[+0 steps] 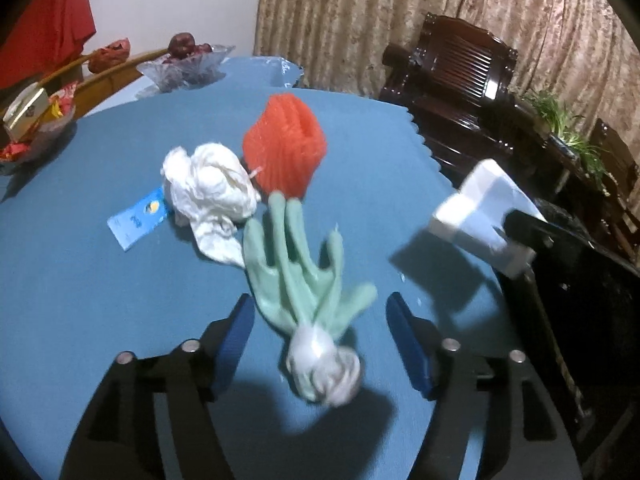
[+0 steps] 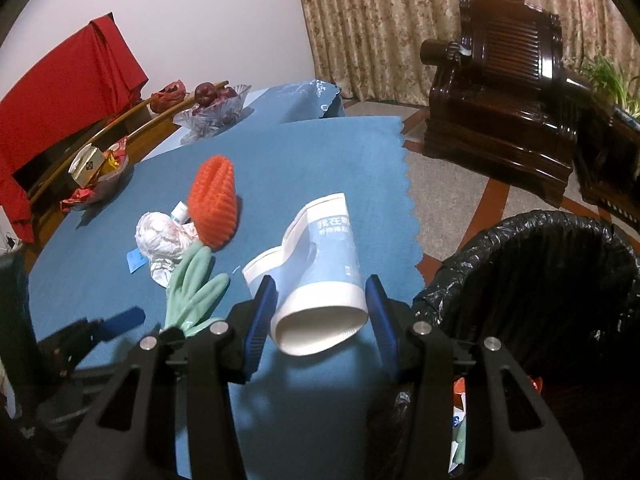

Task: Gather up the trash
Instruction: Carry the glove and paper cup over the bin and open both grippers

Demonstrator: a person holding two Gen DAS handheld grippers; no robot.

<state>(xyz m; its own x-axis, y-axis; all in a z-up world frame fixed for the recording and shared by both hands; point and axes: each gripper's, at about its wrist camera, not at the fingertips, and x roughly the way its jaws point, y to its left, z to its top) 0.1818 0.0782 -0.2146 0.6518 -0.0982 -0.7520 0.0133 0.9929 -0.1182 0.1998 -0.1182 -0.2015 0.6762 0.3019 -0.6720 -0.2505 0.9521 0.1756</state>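
Observation:
A pale green rubber glove (image 1: 298,264) lies on the blue table (image 1: 100,300), its cuff between my open left gripper's (image 1: 320,344) pads. Beyond it lie crumpled white paper (image 1: 210,192), an orange foam net (image 1: 286,148) and a small blue wrapper (image 1: 138,218). My right gripper (image 2: 318,316) is shut on a crushed white-and-blue paper cup (image 2: 320,268), held above the table's right edge beside the black-lined trash bin (image 2: 532,280). The cup (image 1: 476,216) also shows in the left wrist view. The glove (image 2: 192,292), paper (image 2: 162,238) and net (image 2: 214,208) show at left in the right wrist view.
Glass bowls with fruit (image 1: 186,60) and snacks (image 1: 36,124) stand at the table's far left. A dark wooden armchair (image 2: 504,96) and a plant (image 1: 560,120) stand to the right past the table's scalloped edge. The bin holds some trash (image 2: 460,420).

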